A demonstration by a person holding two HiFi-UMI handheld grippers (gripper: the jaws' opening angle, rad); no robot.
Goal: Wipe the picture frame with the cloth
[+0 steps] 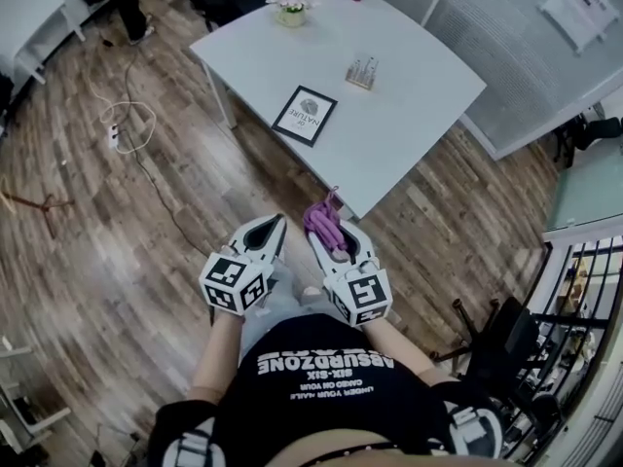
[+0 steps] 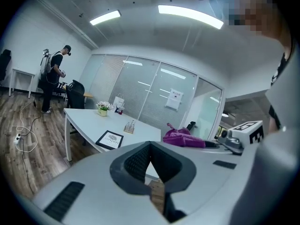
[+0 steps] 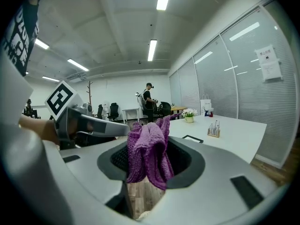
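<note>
The black-bordered picture frame (image 1: 305,115) lies flat on the white table (image 1: 419,115), well ahead of both grippers. In the right gripper view the picture frame (image 3: 192,138) is a small dark shape on the tabletop. My right gripper (image 1: 326,232) is shut on a bunched purple cloth (image 1: 322,221), held over the floor short of the table's near corner. The cloth (image 3: 147,149) hangs out between its jaws. My left gripper (image 1: 273,226) is beside it, shut with nothing in it. From the left gripper view the frame (image 2: 109,138) and the cloth (image 2: 183,137) both show.
On the table stand a small flower pot (image 1: 291,6) at the far edge and a little holder (image 1: 362,71) beyond the frame. A power strip with cables (image 1: 122,129) lies on the wooden floor at left. A person (image 2: 52,78) stands far off by other desks.
</note>
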